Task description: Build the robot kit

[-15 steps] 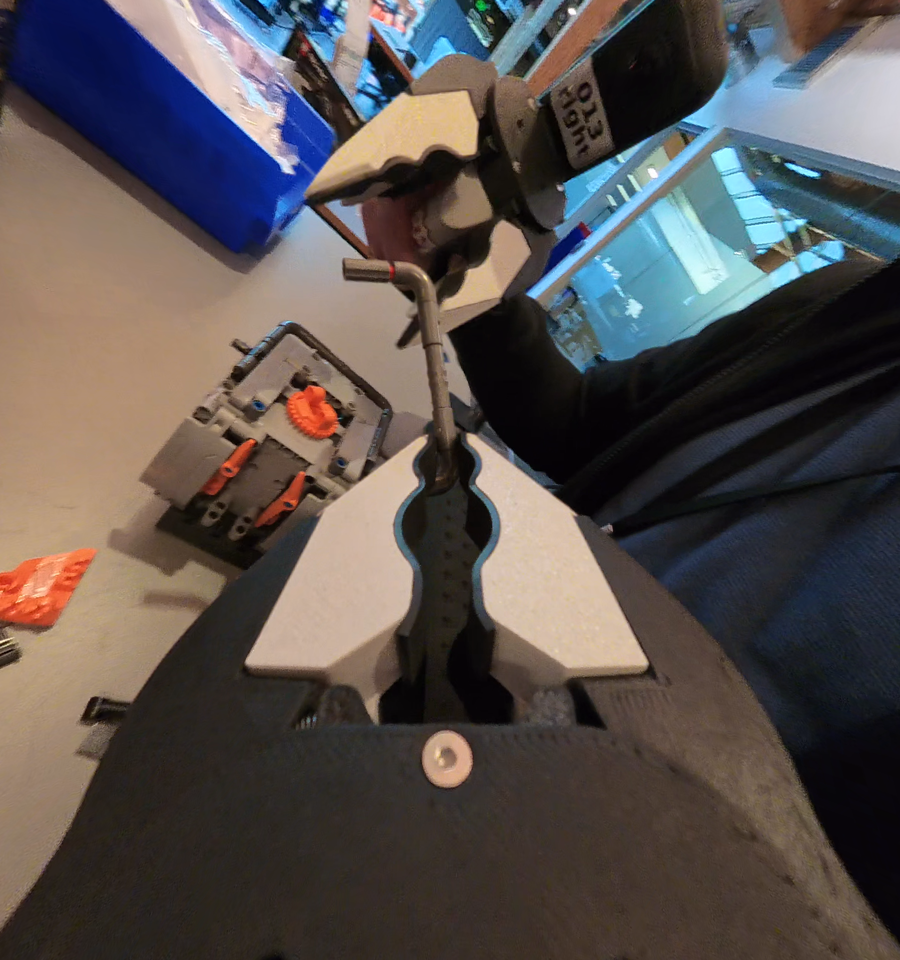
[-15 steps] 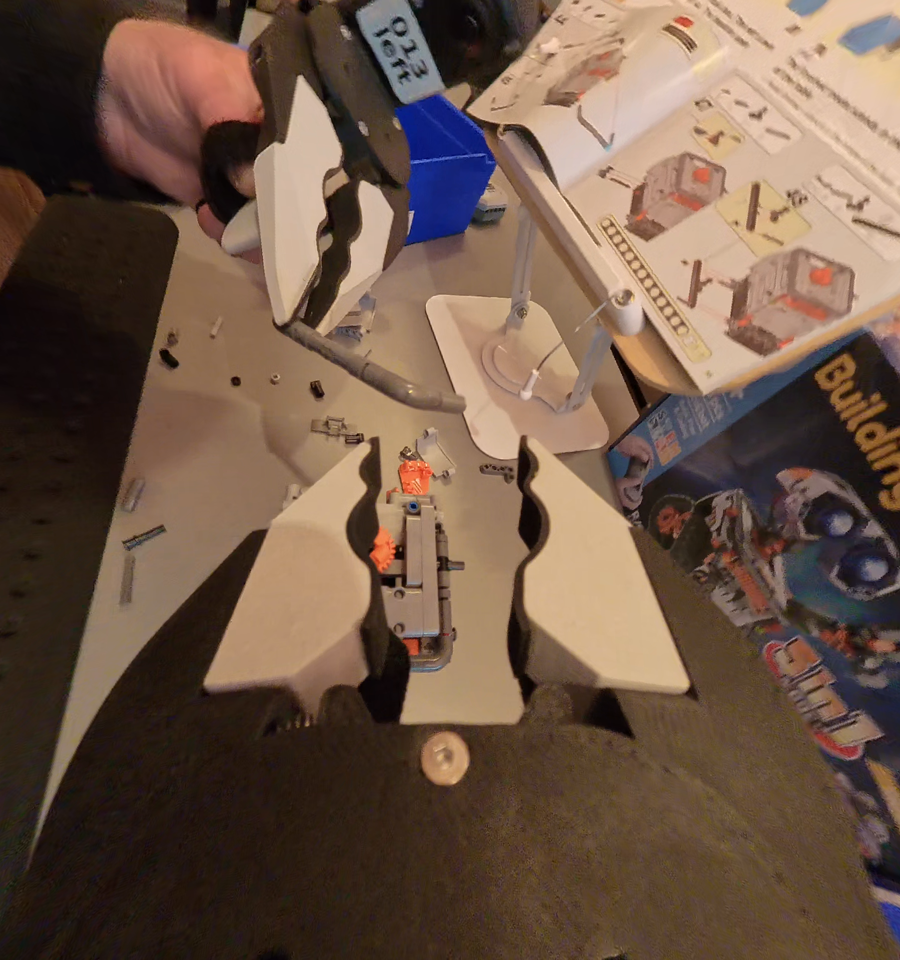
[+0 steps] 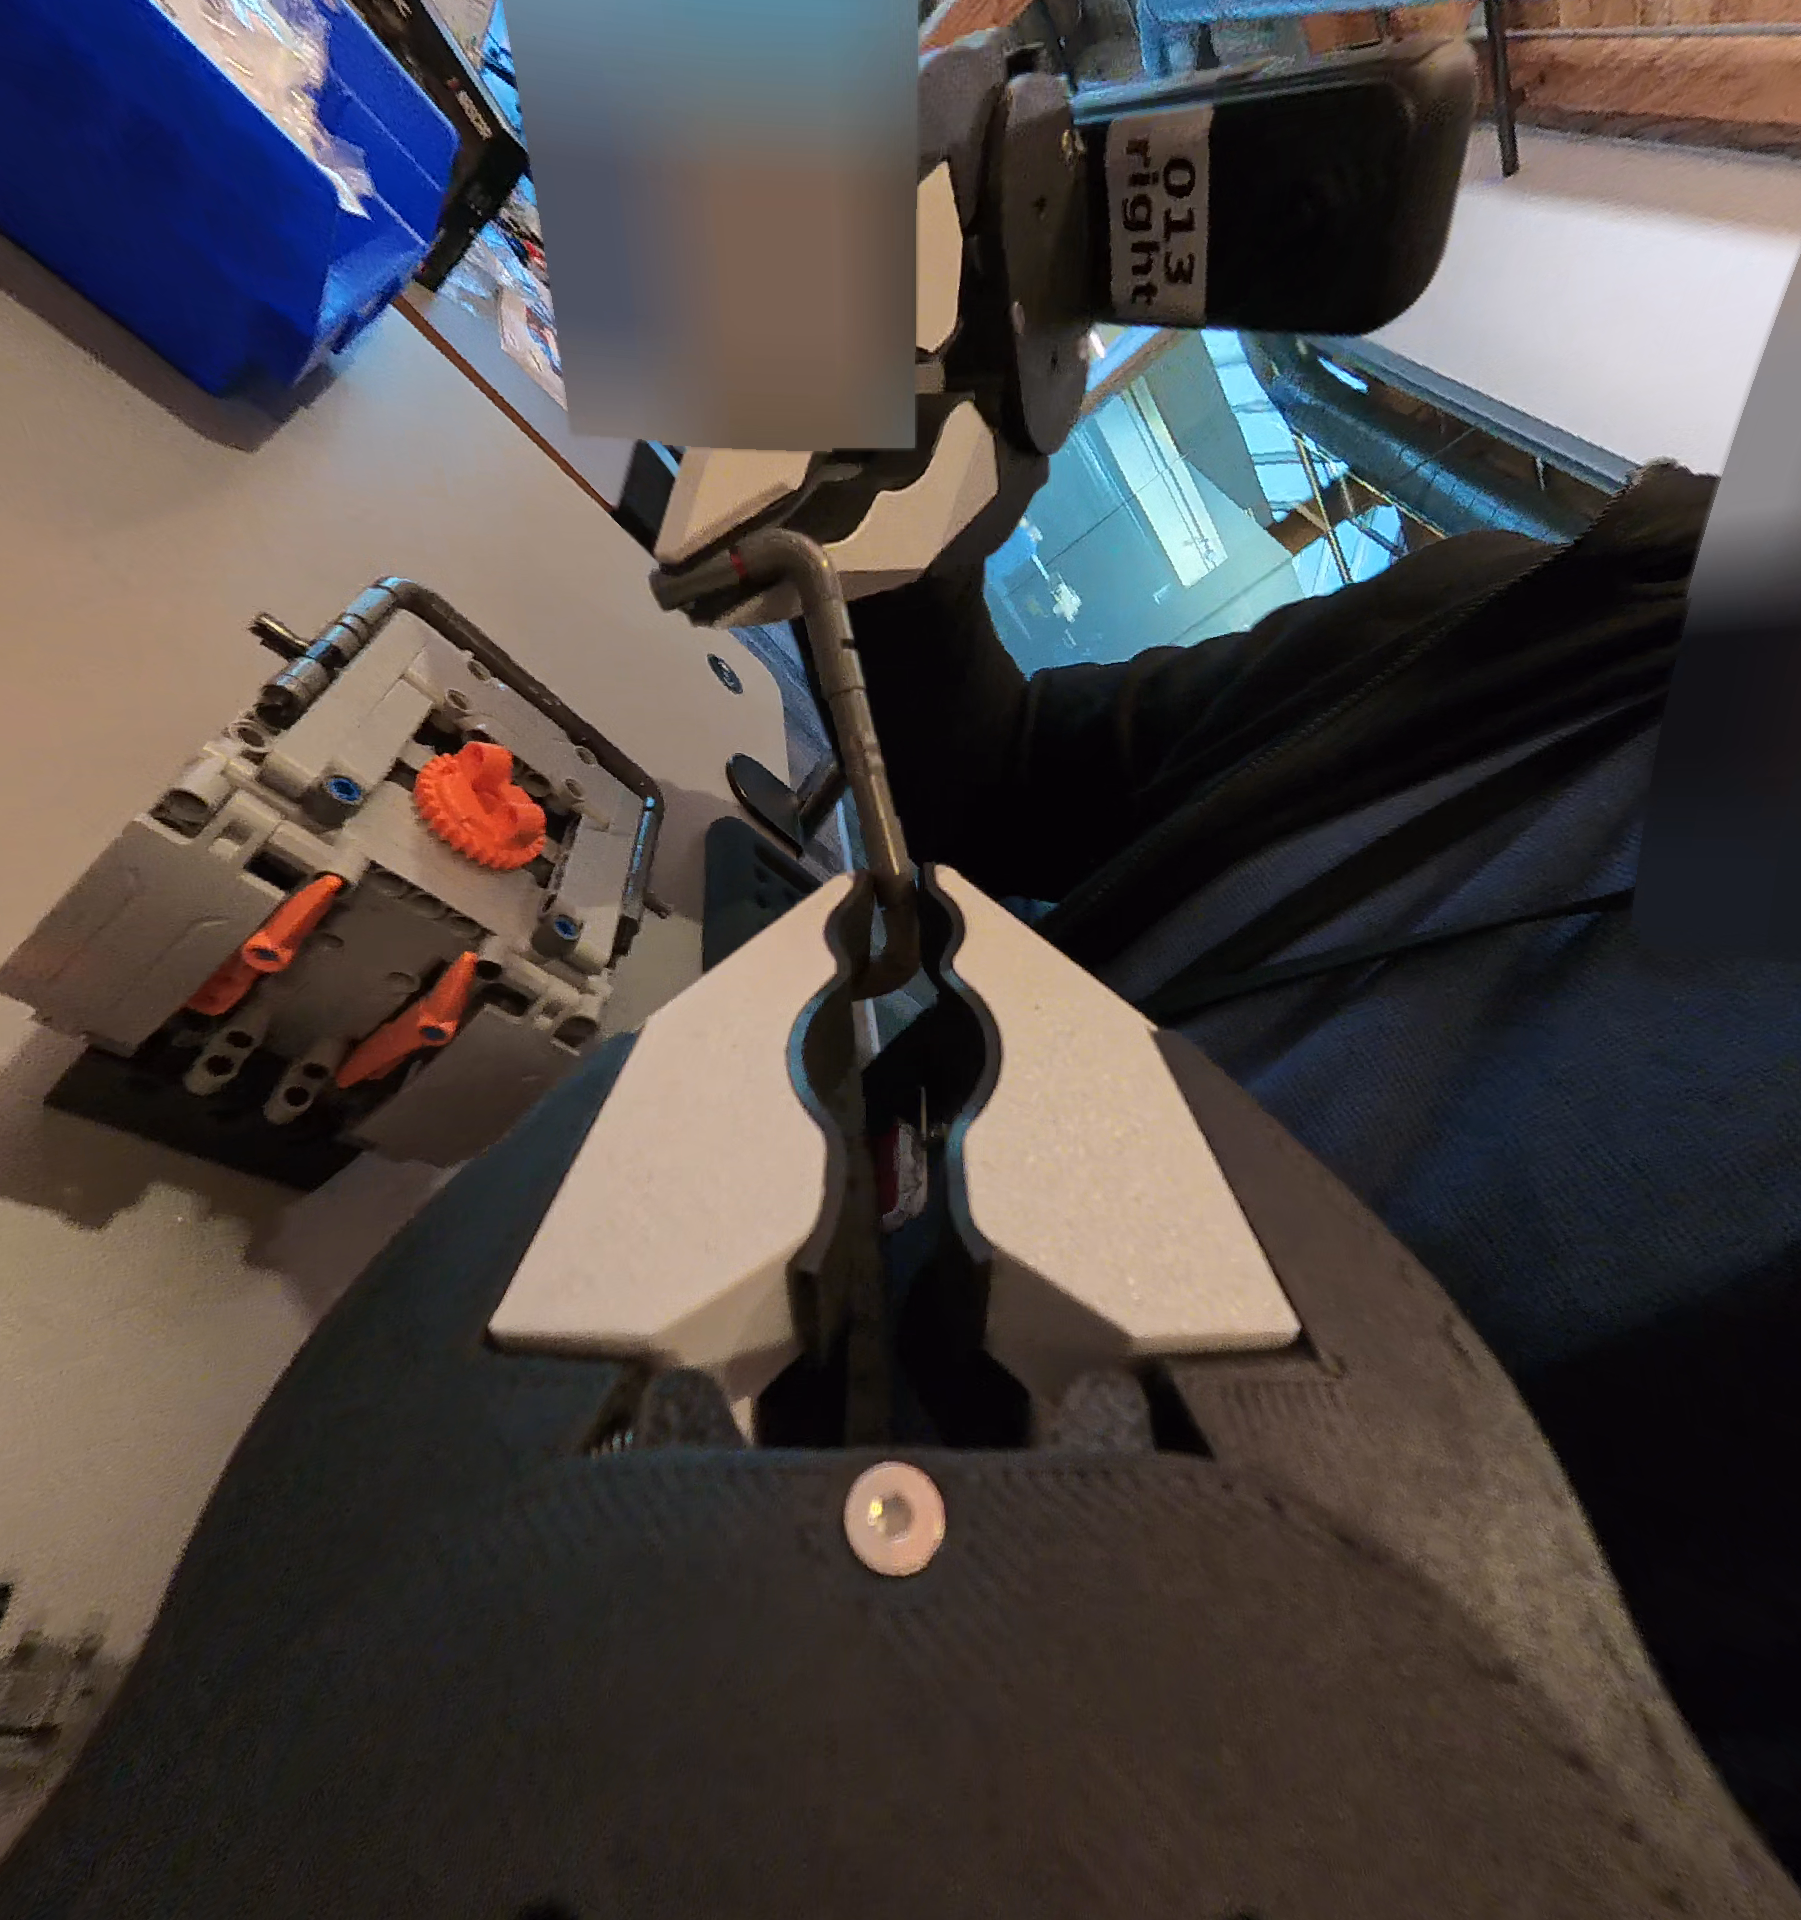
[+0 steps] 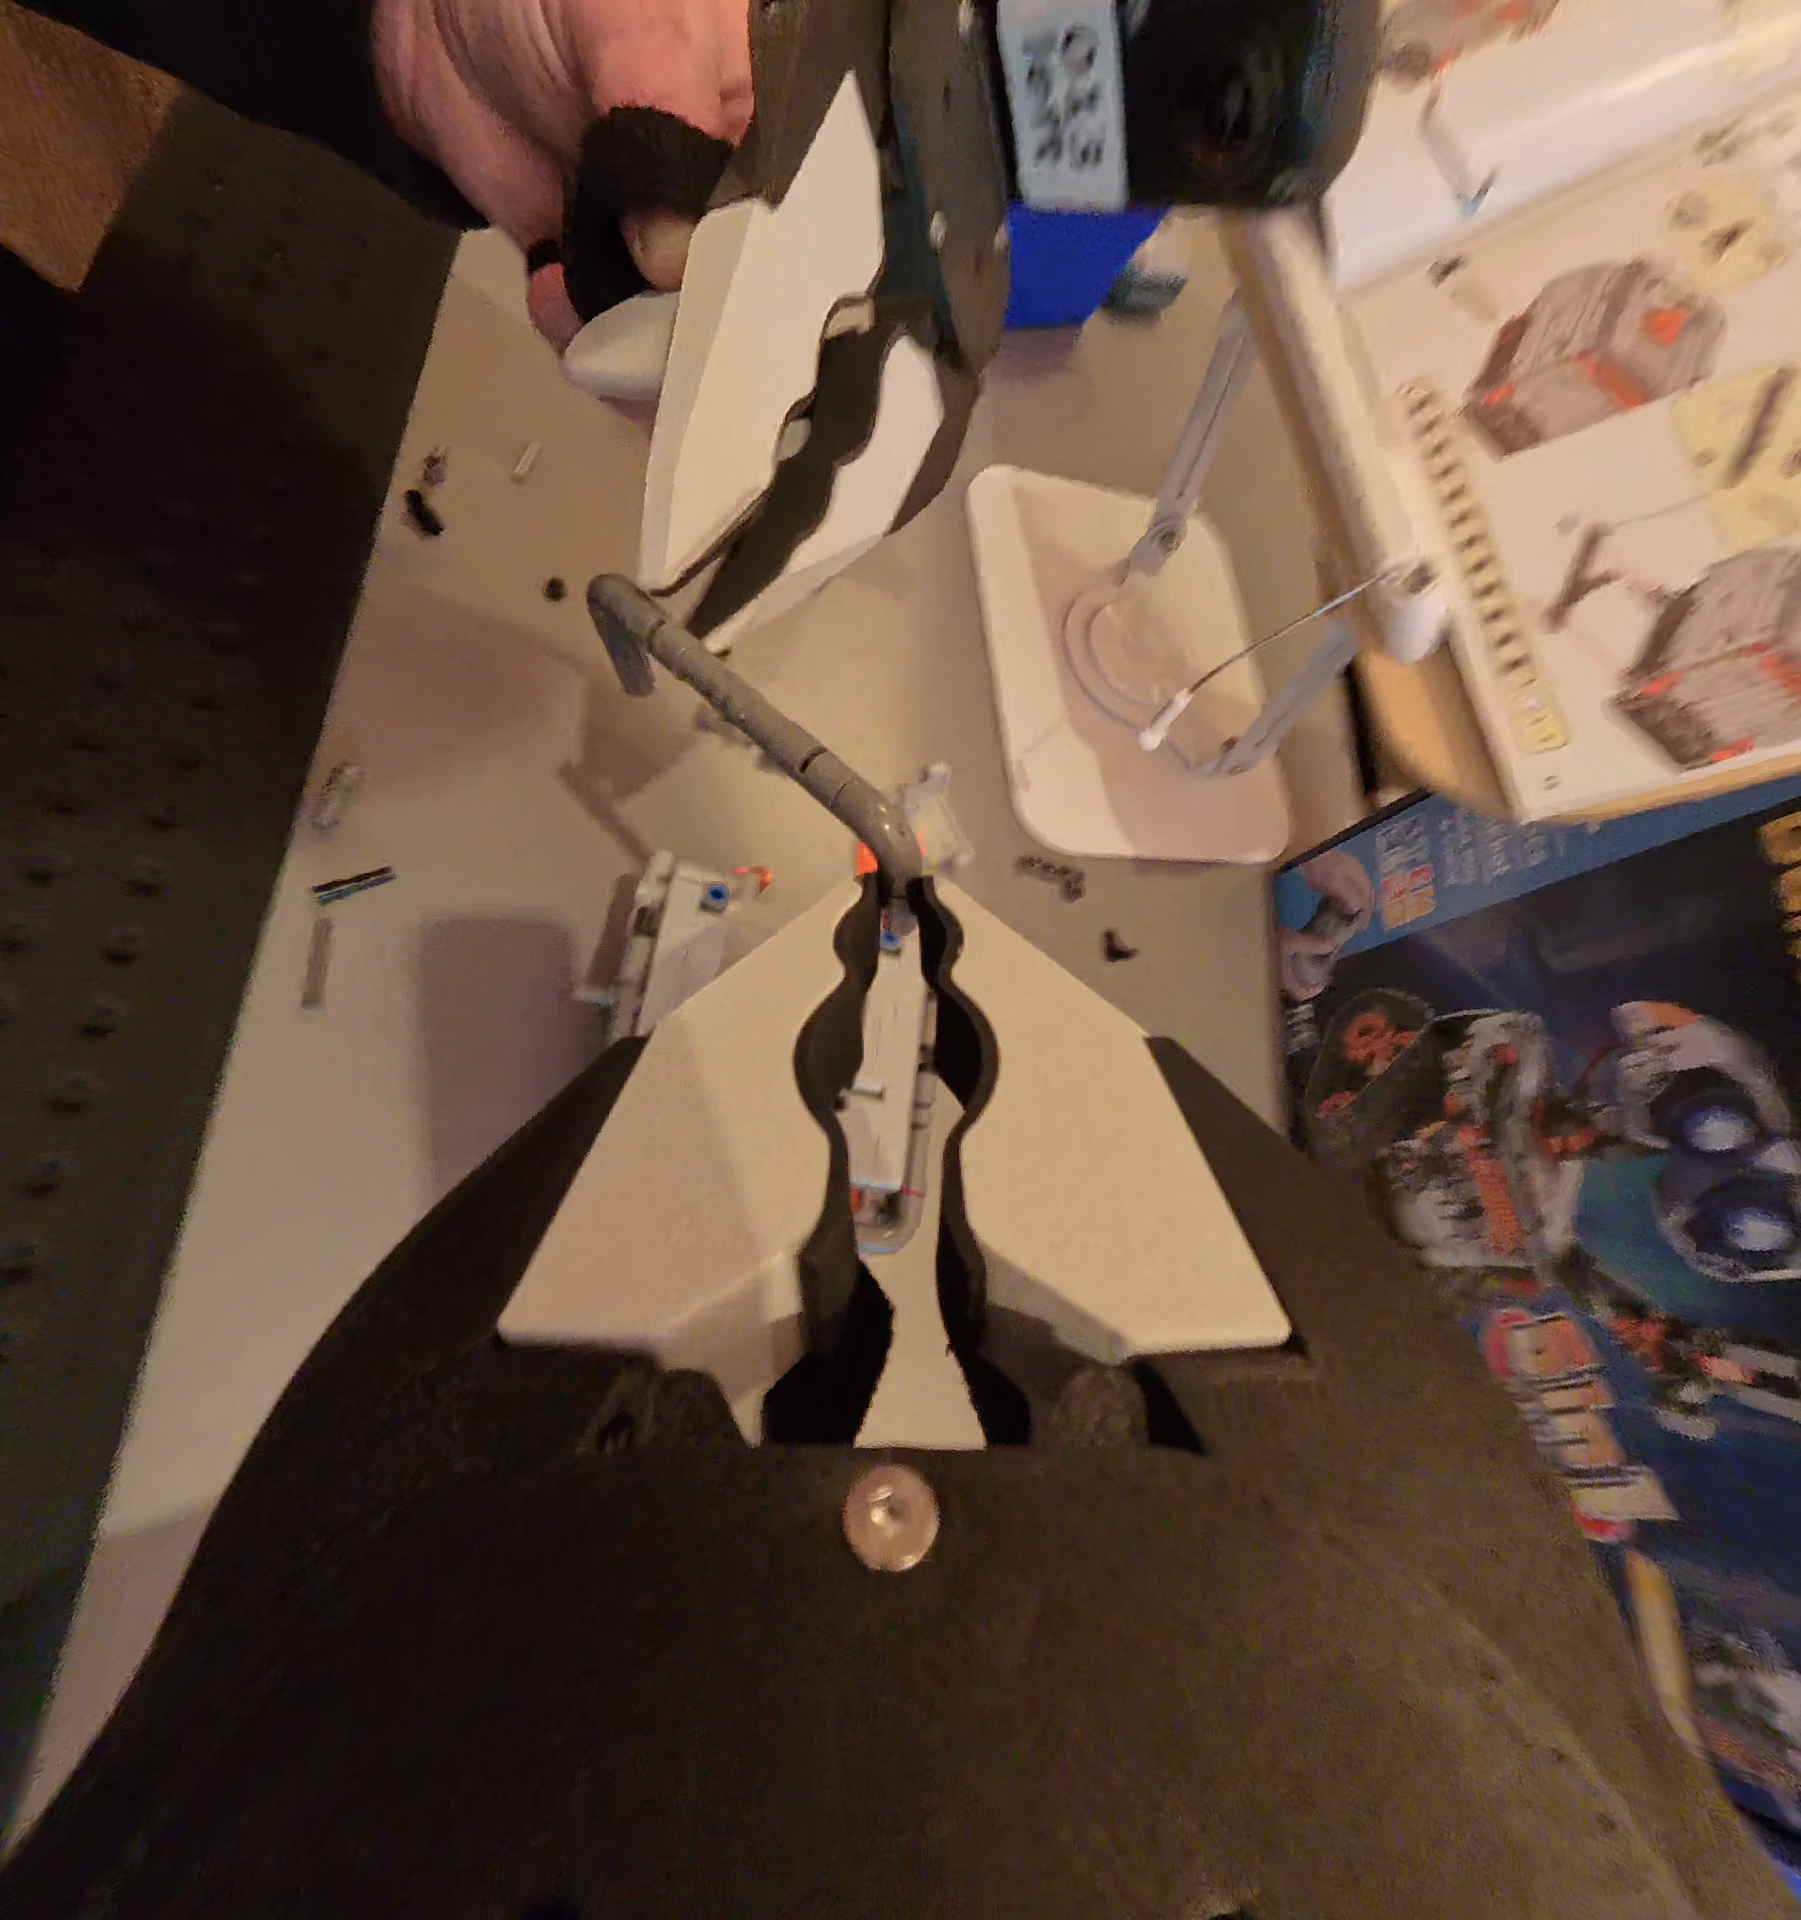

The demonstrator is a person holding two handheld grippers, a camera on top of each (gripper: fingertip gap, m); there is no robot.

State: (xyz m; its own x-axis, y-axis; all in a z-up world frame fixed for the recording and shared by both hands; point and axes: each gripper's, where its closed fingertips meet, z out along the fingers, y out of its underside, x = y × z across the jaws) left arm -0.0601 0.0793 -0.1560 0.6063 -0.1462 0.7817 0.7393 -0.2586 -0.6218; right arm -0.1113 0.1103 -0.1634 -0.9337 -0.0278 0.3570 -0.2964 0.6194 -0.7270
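A grey rod (image 3: 854, 717) with bent ends hangs in the air between my two grippers. My left gripper (image 3: 891, 899) is shut on one end of it. In the left wrist view my right gripper (image 3: 813, 540) is above, closed round the rod's other bent end and partly hidden by a blurred patch. In the right wrist view my right gripper (image 4: 896, 894) is shut on the near end of the rod (image 4: 750, 717), and my left gripper (image 4: 704, 608) holds the far end. A grey and orange brick model (image 3: 356, 883) lies on the table below; it also shows in the right wrist view (image 4: 667, 935).
A blue bin (image 3: 148, 177) stands at the far side of the table. An open instruction booklet (image 4: 1602, 416) rests on a white stand (image 4: 1124, 675), next to a printed box (image 4: 1602, 1143). Small loose parts (image 4: 356, 883) lie scattered on the table. My right fingertips sit around 7 cm from my left ones.
My right gripper was open and apart from the rod; it has moved up to the rod's free end and closed on it. My left gripper still holds the other end.
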